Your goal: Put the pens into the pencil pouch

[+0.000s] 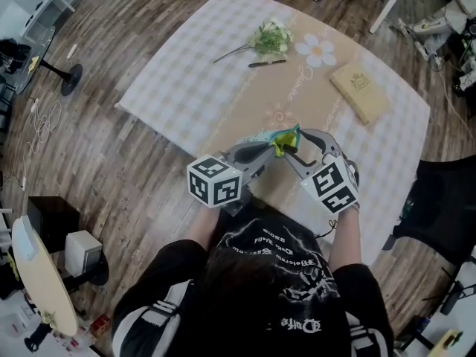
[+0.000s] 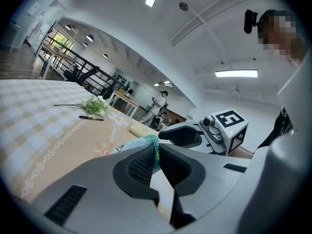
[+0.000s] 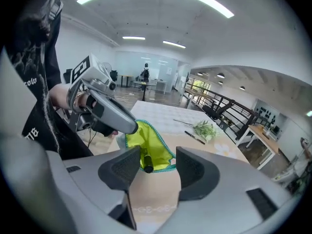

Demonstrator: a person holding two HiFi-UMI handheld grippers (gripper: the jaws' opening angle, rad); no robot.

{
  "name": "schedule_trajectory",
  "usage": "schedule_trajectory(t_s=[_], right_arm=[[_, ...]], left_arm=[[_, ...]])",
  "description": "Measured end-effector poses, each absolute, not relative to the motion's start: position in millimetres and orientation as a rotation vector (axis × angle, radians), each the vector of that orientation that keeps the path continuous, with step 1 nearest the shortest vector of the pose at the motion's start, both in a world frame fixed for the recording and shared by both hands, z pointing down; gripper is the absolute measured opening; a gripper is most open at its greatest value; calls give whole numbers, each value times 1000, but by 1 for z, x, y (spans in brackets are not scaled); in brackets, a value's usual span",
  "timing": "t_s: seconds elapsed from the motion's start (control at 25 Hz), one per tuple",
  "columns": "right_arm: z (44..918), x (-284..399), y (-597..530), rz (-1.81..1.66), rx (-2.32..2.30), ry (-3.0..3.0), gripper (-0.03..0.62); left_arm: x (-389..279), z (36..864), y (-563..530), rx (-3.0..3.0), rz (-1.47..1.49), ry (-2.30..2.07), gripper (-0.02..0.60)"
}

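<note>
A pencil pouch (image 1: 283,141) with a teal outside and yellow-green lining hangs lifted above the table's near edge. My left gripper (image 1: 268,149) is shut on the pouch's rim (image 2: 146,141), with the fabric pinched between its pads. In the right gripper view the pouch mouth (image 3: 148,140) gapes open and the dark end of a pen (image 3: 147,164) sticks out of it. My right gripper (image 3: 153,167) stands open around that pen end, its pads clear of it. A second black pen (image 1: 266,63) lies far across the table beside the flowers.
The table (image 1: 186,88) has a checkered cloth with a tan centre. A sprig of artificial flowers (image 1: 271,37) lies at the far side and a tan book (image 1: 360,91) at the right. A dark chair (image 1: 439,207) stands close on the right.
</note>
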State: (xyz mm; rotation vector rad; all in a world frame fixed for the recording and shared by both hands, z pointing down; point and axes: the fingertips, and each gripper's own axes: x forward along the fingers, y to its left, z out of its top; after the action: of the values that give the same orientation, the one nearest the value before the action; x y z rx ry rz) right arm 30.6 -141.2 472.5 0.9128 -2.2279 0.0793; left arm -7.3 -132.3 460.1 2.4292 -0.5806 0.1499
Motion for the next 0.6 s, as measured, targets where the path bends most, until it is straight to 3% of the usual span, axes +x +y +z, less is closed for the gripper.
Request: schedule_trajectory(t_s=[0.6], right_arm=[[455,37,-202,136,1106,-2346,225]], left_arm=[[-99,441,-189,2399,61,-894,38]])
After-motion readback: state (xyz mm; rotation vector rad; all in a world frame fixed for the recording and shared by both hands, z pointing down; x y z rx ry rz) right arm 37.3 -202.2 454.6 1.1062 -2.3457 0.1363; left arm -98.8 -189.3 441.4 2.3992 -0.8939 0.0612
